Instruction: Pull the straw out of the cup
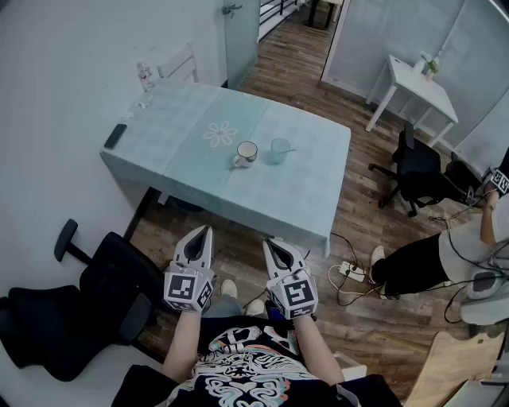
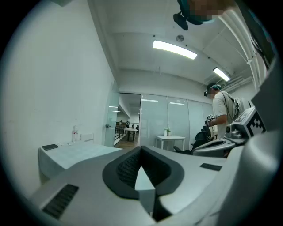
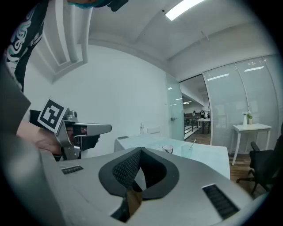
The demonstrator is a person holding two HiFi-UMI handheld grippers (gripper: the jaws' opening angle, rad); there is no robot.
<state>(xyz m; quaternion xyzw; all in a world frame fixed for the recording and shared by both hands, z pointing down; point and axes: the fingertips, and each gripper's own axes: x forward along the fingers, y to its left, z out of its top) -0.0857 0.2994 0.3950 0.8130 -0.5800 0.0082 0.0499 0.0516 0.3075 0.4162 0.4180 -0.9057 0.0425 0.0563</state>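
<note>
Brightness: even, cool indoor light; the head view looks muted and bluish, with no harsh contrast.
Sources: ceiling strip lamps (image 2: pixel 174 49) in the left gripper view; an overhead strip (image 3: pixel 185 8) at the top of the right gripper view.
Glare: the lamps burn out to plain white; a pale sheen lies on the worktop (image 1: pixel 302 183).
Shadows: soft; a dark band on the floor (image 1: pixel 238 238) under the worktop's near edge.
Distortion: both gripper views are fisheye, with black corners and bowed walls; the head view bends at its edges.
Focus: the left tongs (image 2: pixel 140 149) and right tongs (image 3: pixel 140 150) loom close and soft; the far room is crisper.
</note>
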